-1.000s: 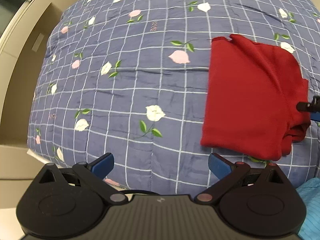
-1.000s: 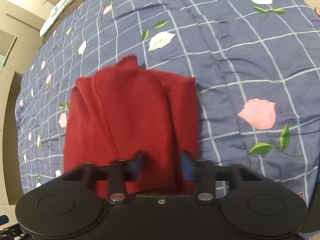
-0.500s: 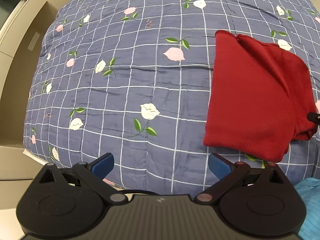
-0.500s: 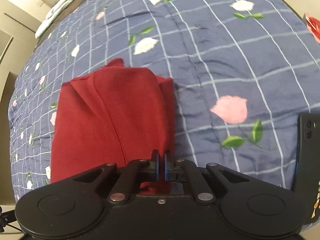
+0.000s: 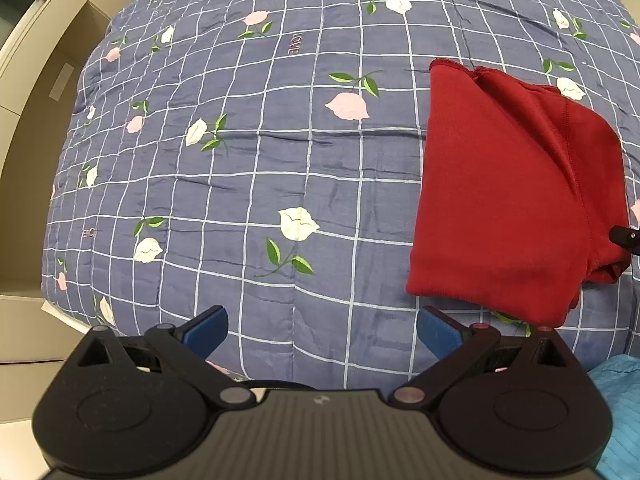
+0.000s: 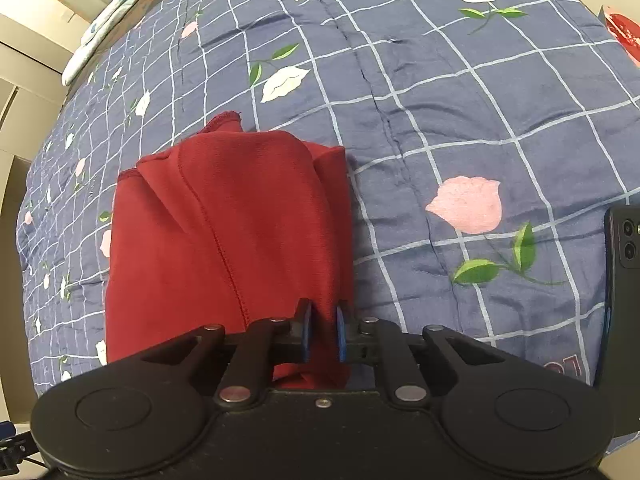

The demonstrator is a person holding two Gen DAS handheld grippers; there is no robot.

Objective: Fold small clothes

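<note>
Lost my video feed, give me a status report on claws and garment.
Left claw open, hovering over the quilt. Right claw shut on the folded red garment, near edge. Black phone lying to the right, clear of the garment.

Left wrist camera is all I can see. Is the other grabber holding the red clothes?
Observer: Yes. The right gripper has its pads close together on a fold at the near edge of the red garment.
Operator: Is anything else lying next to it?
Observer: A black phone lies on the quilt, off to the right of the garment and not touching it.
</note>
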